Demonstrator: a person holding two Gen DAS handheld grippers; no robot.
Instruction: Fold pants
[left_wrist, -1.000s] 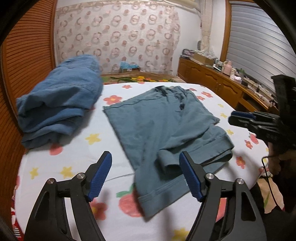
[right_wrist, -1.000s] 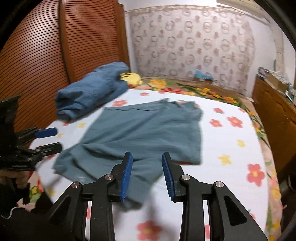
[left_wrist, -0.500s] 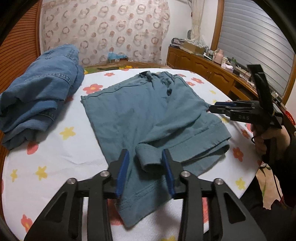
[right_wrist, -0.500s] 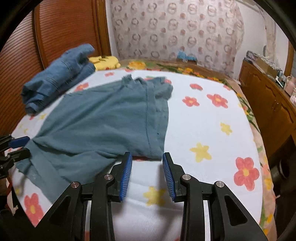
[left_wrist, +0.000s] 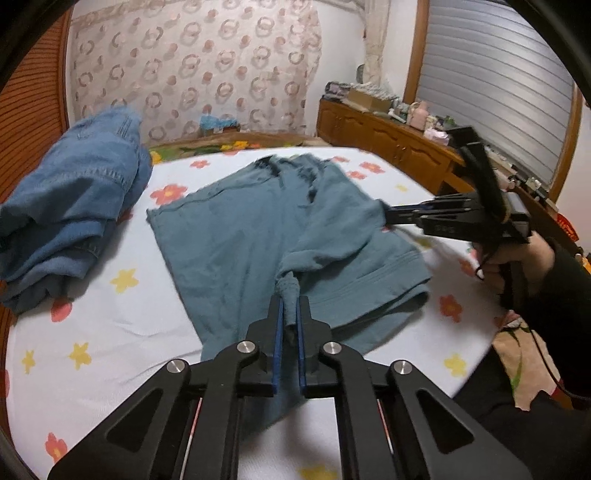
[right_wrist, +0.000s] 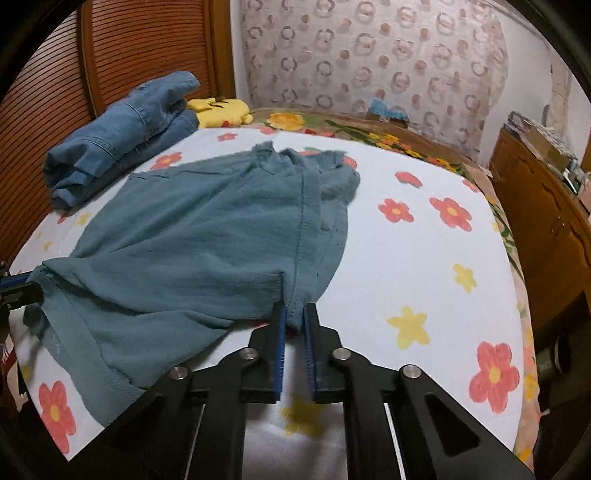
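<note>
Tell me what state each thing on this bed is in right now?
Teal shorts: spread out, both near corners pinched.
Left gripper: just closed on the shorts.
Right gripper: just closed on the shorts.
Denim pile: loosely folded, lying apart.
Yellow soft toy: lying beside the denim.

Between the left gripper's (left_wrist: 290, 314) closed jaws, the pinched fold of the teal pants (left_wrist: 236, 236) vanished behind the blue pads. Ahead and to the right, the right gripper (left_wrist: 391, 216) blurred where it met the cloth. Small clutter on the dresser (left_wrist: 388, 133), far beyond the jaws, was unreadable.
</note>
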